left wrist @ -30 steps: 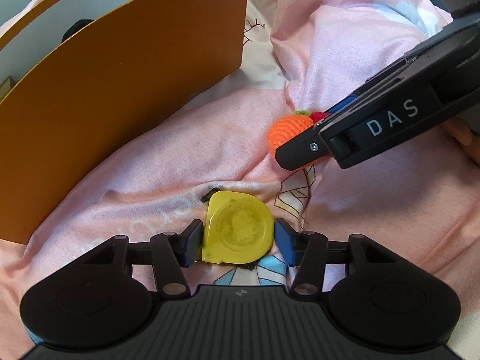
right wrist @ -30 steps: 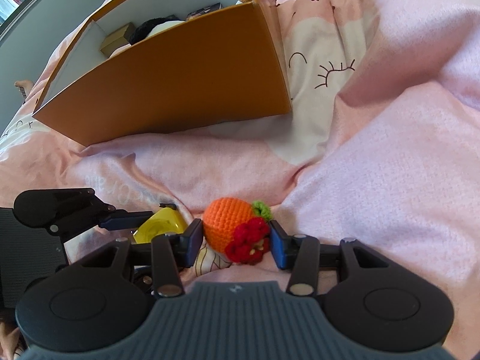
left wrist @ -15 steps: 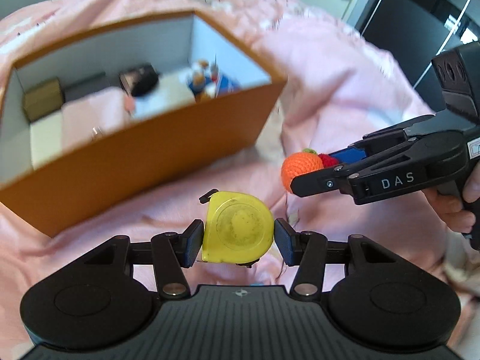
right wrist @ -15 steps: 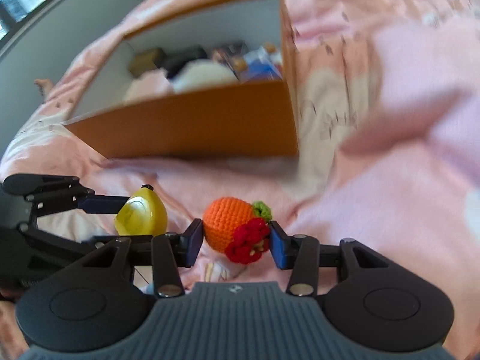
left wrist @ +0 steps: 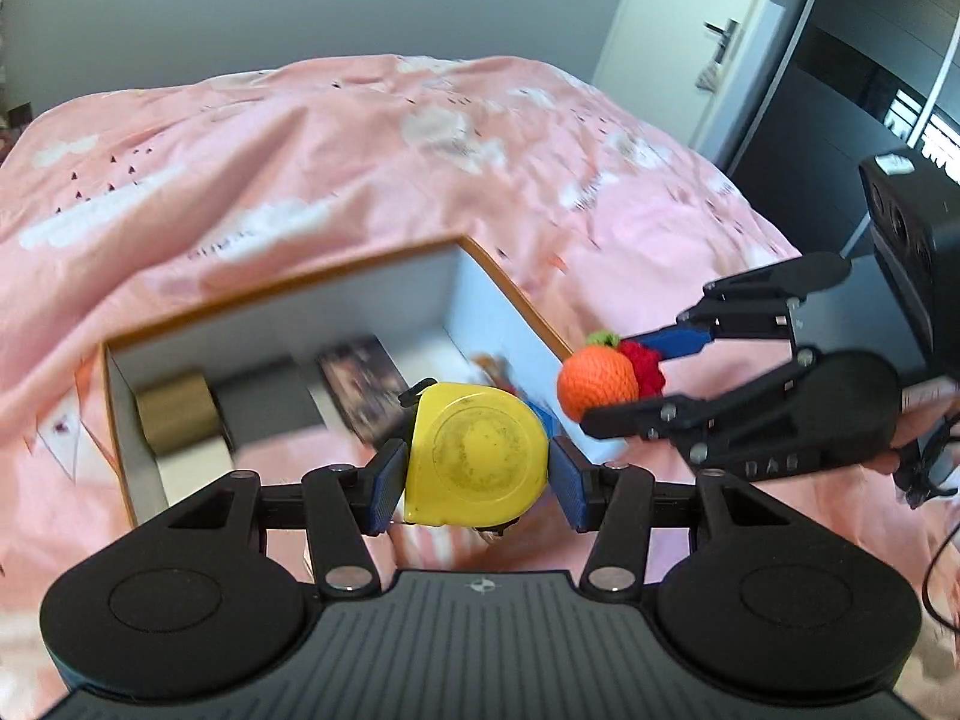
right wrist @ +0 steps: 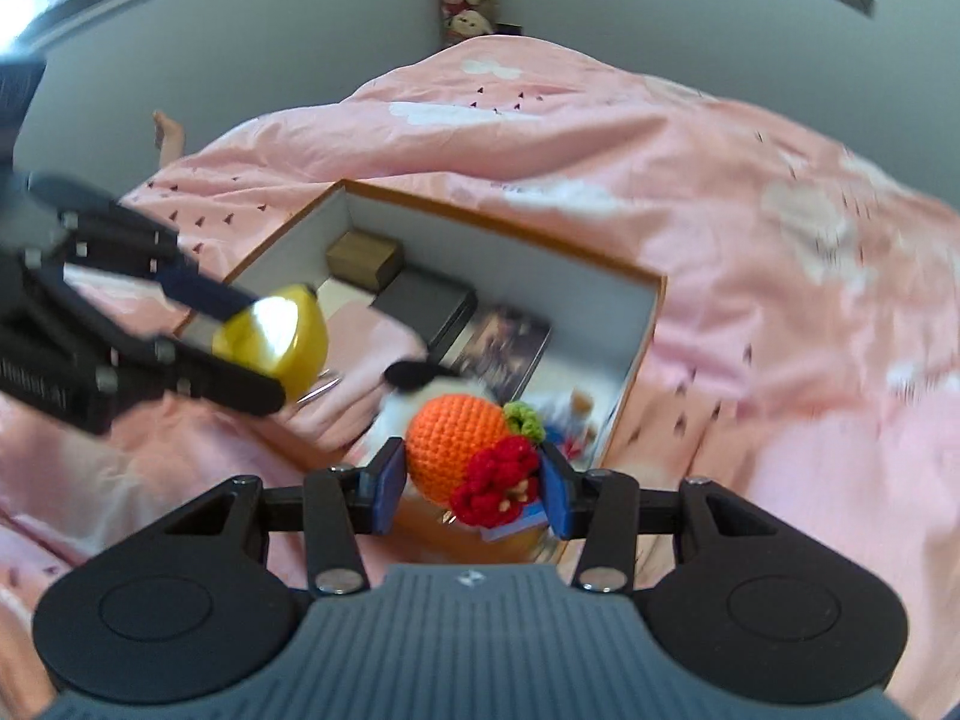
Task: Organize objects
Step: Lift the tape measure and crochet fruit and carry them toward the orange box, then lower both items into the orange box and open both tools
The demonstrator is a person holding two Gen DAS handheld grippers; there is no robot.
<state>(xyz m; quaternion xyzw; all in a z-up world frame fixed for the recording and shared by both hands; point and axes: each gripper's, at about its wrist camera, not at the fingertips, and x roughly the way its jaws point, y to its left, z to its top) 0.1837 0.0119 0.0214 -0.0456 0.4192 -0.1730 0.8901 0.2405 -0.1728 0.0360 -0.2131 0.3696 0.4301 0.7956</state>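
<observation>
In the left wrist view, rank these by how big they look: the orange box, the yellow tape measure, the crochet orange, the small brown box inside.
1. orange box
2. yellow tape measure, though it sits closest to the camera, which inflates it
3. crochet orange and small brown box: too alike to rank

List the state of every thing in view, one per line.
Left gripper: shut on tape measure.
Tape measure: held above box.
Right gripper: shut on crochet orange.
Crochet orange: held above box.
Box: open, partly filled, on bedspread.
</observation>
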